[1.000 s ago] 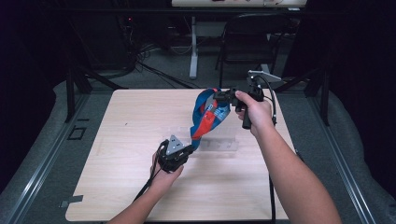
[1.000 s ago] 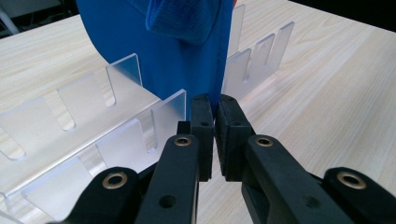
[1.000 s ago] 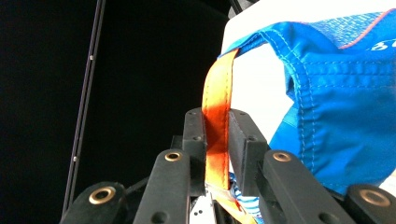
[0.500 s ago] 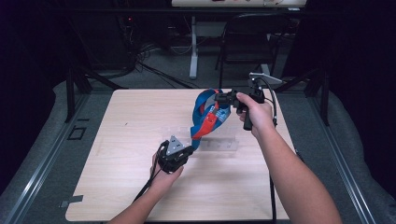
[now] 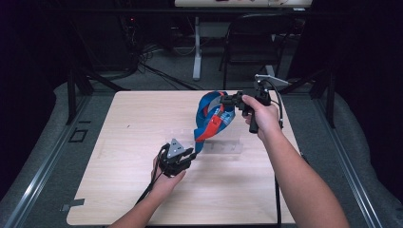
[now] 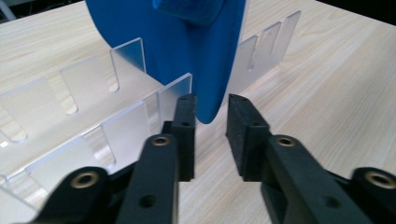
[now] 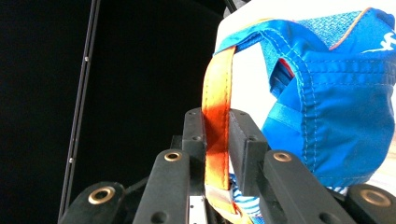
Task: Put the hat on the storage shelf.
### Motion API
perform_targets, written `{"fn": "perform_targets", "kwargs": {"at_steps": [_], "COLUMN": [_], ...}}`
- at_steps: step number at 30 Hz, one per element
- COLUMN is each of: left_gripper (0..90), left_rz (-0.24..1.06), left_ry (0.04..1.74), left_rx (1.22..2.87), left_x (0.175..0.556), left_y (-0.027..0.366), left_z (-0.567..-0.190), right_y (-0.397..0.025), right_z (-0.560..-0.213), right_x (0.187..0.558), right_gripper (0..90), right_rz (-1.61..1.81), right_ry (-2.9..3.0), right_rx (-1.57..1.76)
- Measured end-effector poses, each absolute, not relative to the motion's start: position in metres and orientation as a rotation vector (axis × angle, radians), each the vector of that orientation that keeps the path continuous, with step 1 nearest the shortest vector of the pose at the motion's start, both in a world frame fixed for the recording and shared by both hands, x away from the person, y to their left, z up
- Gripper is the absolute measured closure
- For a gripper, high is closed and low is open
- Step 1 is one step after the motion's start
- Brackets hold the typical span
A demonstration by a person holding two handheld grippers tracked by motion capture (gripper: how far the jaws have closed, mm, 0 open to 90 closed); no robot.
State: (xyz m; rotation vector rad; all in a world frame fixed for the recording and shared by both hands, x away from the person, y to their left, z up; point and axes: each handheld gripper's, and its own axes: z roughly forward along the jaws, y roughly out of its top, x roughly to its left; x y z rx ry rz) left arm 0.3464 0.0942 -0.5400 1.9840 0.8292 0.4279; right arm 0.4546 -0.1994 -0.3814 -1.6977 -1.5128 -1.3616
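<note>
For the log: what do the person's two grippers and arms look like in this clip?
Both grippers are black, each with two blocky jaws faced by dark pads and fixed with brass-coloured screws. The left gripper carries a grey three-cornered plate and trails a dark cable toward the table edge. The right gripper has a pistol-style handle and a looping black cable. No sleeves show on the forearms.

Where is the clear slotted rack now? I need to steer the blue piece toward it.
In the high view the clear slotted rack lies on the table right of centre, just beyond the left gripper, under the hanging blue fabric item.

Stitched blue cloth (image 7: 327,102), clear plastic rack (image 6: 116,107)
</note>
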Motion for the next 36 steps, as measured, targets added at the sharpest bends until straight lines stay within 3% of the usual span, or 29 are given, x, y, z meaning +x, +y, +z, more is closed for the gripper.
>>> {"fn": "perform_targets", "kwargs": {"at_steps": [10, 36], "left_gripper": [57.5, 51.0], "left_rz": [0.427, 0.42], "left_ry": [0.853, 0.904], "left_rx": [1.983, 1.968], "left_x": [0.343, 0.333], "left_y": [0.099, 0.14], "left_z": [-0.541, -0.531], "right_y": [-0.203, -0.234], "right_z": [-0.382, -0.39], "right_x": [0.455, 0.423], "right_gripper": [71.3, 59.7], "right_rz": [-1.362, -1.319], "right_ry": [-1.534, -1.719], "right_rx": [-1.725, -1.875]}}
